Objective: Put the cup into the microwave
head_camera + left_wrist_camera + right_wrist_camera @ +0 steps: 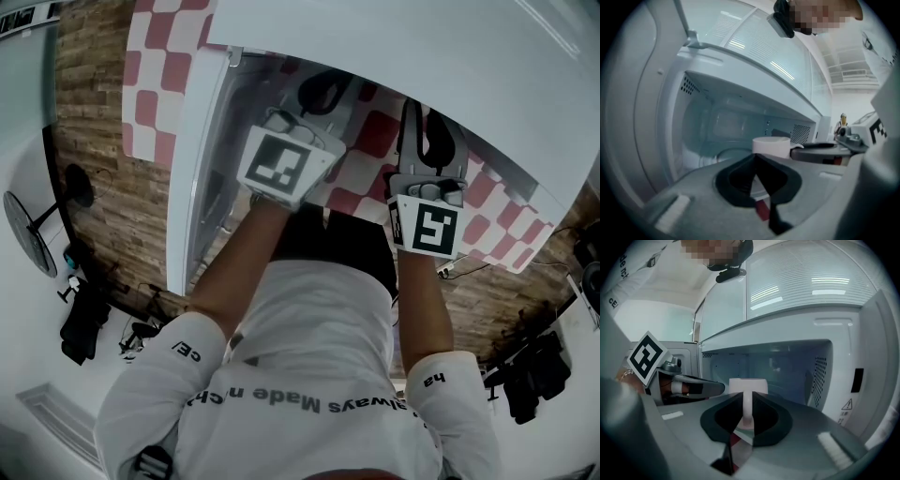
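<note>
The right gripper [747, 401] has its jaws pinched on the handle of the cup [747, 385], holding it upright at the mouth of the open microwave [843, 357]. The left gripper [755, 161] is closed on nothing. Setting the cup down inside and letting go seem to remain.

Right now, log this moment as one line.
right hand-held gripper: shut on cup by its handle | left hand-held gripper: shut, empty | cup: at the open microwave cavity

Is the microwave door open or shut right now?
Open: the microwave door is swung out to the side, and the right gripper view looks straight into the cavity.
</note>
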